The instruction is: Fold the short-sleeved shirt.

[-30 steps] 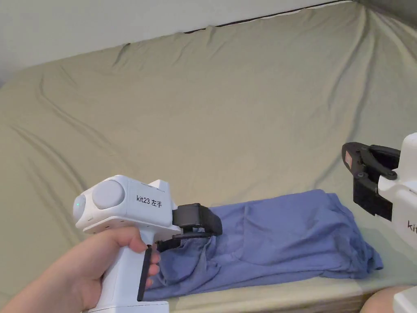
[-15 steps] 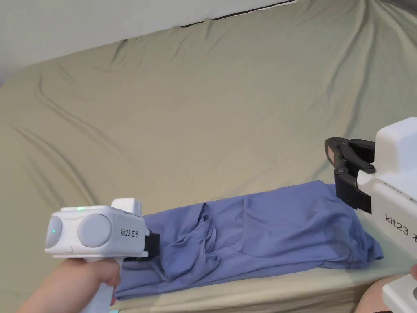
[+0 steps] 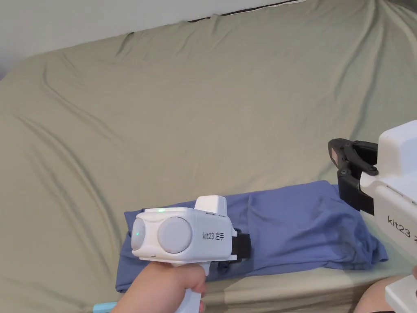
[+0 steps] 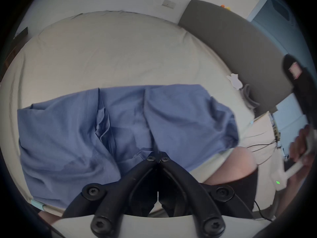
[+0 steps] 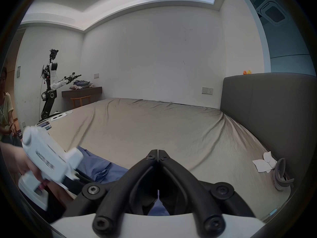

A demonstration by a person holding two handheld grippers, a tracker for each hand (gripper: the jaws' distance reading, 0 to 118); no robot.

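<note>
With both jaw pairs together, we hold the left gripper (image 4: 158, 153) over the shirt (image 3: 293, 228), the right gripper (image 5: 158, 150) clear; the blue fabric lies folded lengthwise.

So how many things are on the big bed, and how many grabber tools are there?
Blue short-sleeved cotton shirt: 1
White-and-black hand-held gripper, left and right: 2
White paper scraps by the headboard: 2
Grey curved strap: 1
Total: 6

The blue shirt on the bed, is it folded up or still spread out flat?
Folded. The blue shirt lies as a long narrow band along the near edge of the bed, with layers overlapping and an edge tucked into a crease in the left gripper view.
</note>
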